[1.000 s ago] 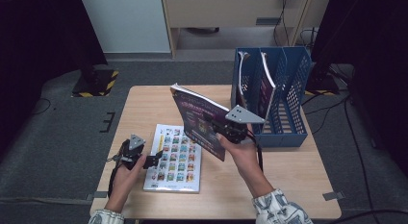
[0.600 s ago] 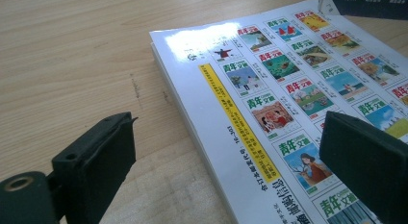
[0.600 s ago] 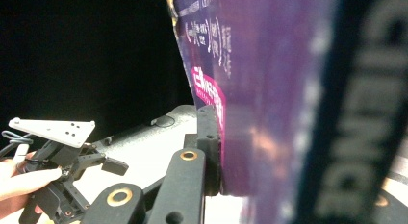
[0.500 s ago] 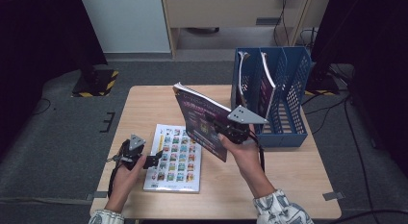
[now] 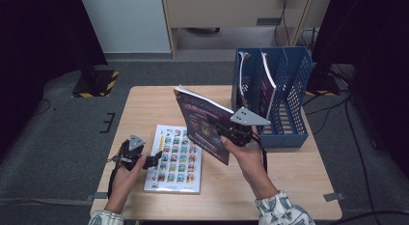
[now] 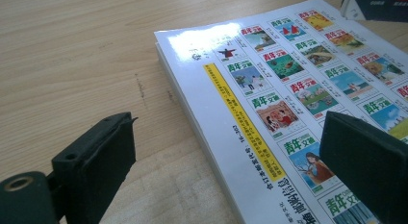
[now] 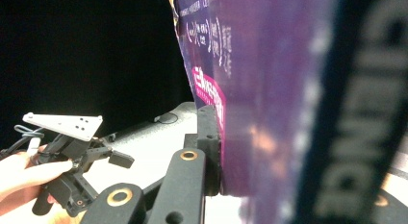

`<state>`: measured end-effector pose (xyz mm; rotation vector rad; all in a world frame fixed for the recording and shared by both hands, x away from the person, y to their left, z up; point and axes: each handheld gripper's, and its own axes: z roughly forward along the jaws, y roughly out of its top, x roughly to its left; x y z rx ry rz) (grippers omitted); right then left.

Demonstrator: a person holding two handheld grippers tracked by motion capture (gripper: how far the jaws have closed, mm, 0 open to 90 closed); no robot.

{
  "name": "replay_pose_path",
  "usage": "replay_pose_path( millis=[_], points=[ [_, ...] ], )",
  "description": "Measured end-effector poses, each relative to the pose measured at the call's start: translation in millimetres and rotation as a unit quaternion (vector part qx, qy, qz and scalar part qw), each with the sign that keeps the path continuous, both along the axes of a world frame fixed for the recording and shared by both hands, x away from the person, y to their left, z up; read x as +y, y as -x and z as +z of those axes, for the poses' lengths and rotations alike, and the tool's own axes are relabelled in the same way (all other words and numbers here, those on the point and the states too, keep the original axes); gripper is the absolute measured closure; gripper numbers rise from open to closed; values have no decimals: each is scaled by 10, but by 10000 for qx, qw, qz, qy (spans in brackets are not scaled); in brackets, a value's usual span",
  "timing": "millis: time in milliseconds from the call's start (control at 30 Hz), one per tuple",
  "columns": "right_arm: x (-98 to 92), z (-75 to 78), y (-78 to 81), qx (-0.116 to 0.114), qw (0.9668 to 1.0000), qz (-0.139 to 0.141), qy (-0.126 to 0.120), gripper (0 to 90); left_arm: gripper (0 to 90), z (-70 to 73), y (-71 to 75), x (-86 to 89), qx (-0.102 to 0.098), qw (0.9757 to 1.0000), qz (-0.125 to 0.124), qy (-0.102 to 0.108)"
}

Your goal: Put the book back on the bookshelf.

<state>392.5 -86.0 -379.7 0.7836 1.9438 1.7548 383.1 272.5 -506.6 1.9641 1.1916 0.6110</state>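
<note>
A purple magazine (image 5: 202, 123) is held tilted in the air above the table's middle, with my right gripper (image 5: 224, 132) shut on its lower edge. In the right gripper view the black jaw presses flat on the purple cover (image 7: 250, 89). A second magazine (image 5: 176, 157), its white cover full of small pictures, lies flat on the table. My left gripper (image 5: 153, 161) rests low at that magazine's left edge, open. In the left gripper view the picture magazine (image 6: 269, 89) has its edge between the wide-apart jaws, and neither pad touches it.
A blue file rack (image 5: 289, 90) stands at the table's right rear with a couple of magazines upright in its slots. The wooden table (image 5: 144, 104) has bare room at the back left. Dark floor and cables surround the table.
My right gripper and the purple magazine have drifted very slightly to the right. The left gripper and the flat magazine have kept still.
</note>
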Motion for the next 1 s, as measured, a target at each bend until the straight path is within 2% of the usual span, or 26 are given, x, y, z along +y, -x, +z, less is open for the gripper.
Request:
replay_pose_path(
  millis=[233,533,1000],
  points=[
    [-121,-33,44,16,9999,-113,59,840,49,8,2,19,-12,10000,27,65],
    [-316,-48,129,63,9998,-170,-41,840,49,12,1,22,-8,10000,14,15],
    [-457,-74,177,83,9997,-243,-25,840,49,10,0,24,-23,10000,28,9]
  ],
)
